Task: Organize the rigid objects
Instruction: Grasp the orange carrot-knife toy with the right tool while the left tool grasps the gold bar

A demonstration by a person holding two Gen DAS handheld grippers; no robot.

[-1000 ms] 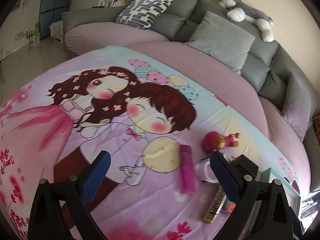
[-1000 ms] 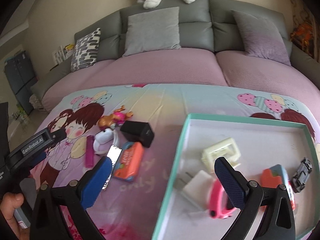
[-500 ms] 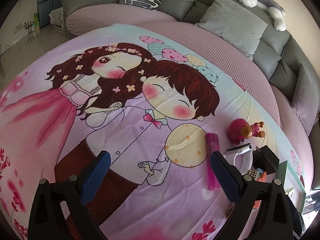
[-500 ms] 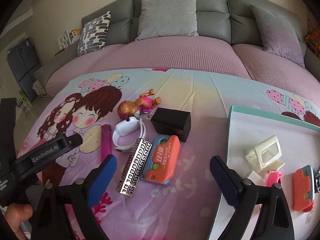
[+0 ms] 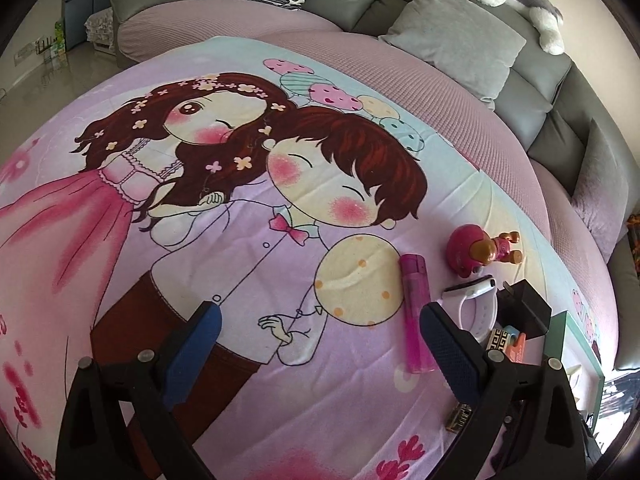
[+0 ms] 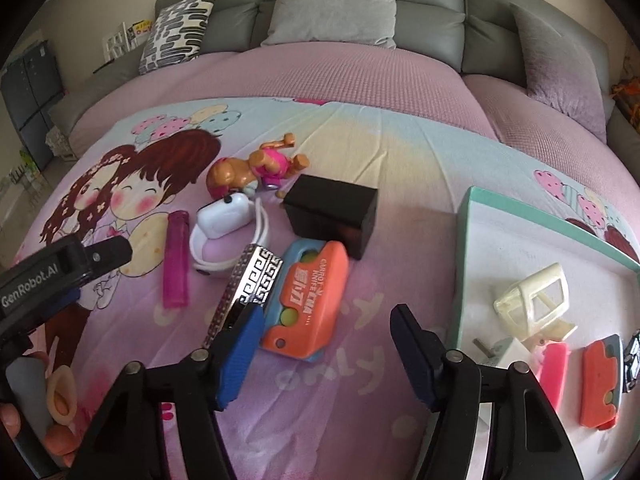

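The right hand-held gripper [image 6: 324, 344], jaws closing on nothing, hovers just before the orange-and-blue plastic toy knife [image 6: 306, 300], whose long axis points away.

2 carrot knives [image 6: 306, 300]; 1 pink lighter [image 6: 176, 260]; 1 tray [image 6: 464, 248].

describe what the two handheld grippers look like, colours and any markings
Both the left gripper and the right gripper have black angular plastic arms with small silver rivets, ending in blue textured pads. Seen in the right wrist view, the left gripper's black body carries white "GenRobot.AI" lettering. No cables or sleeves are visible.
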